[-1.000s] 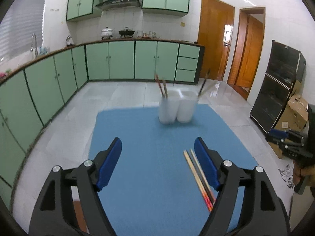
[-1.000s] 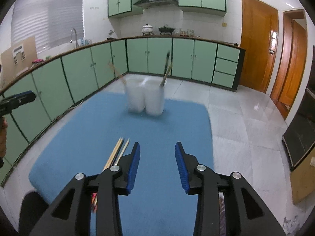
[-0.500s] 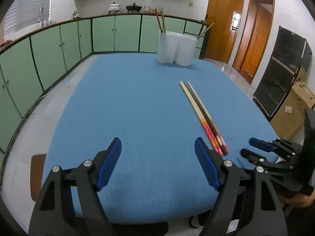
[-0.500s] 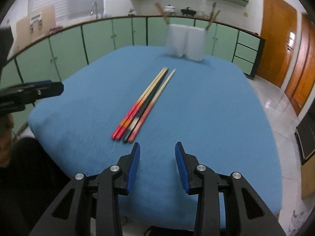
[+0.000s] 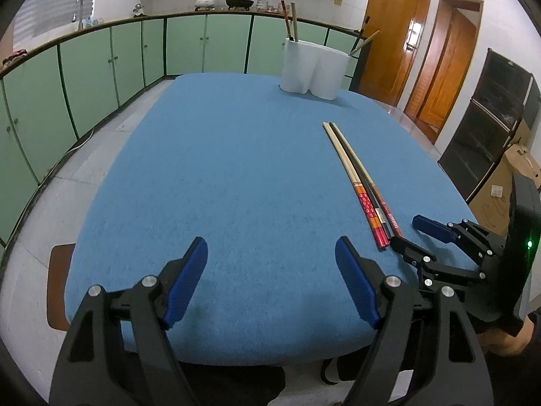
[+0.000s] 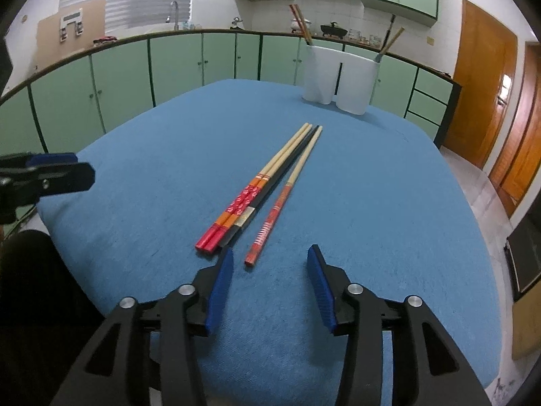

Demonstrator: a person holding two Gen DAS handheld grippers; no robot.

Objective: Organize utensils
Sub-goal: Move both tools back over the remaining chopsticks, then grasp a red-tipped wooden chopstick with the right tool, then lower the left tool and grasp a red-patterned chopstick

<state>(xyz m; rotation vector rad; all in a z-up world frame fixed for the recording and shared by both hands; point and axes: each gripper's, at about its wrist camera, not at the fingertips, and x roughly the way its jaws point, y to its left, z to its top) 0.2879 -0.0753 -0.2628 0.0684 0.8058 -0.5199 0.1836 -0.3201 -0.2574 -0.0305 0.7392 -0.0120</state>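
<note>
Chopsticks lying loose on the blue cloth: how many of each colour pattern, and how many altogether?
Flowered orange-and-red chopsticks: 2
Black chopstick: 1
Red-striped chopstick: 1
Total: 4

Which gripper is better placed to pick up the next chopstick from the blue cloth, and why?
Right. The right gripper sits open just short of the loose chopsticks, their painted ends pointing at its gap. The left gripper, also open, faces bare blue cloth.
</note>
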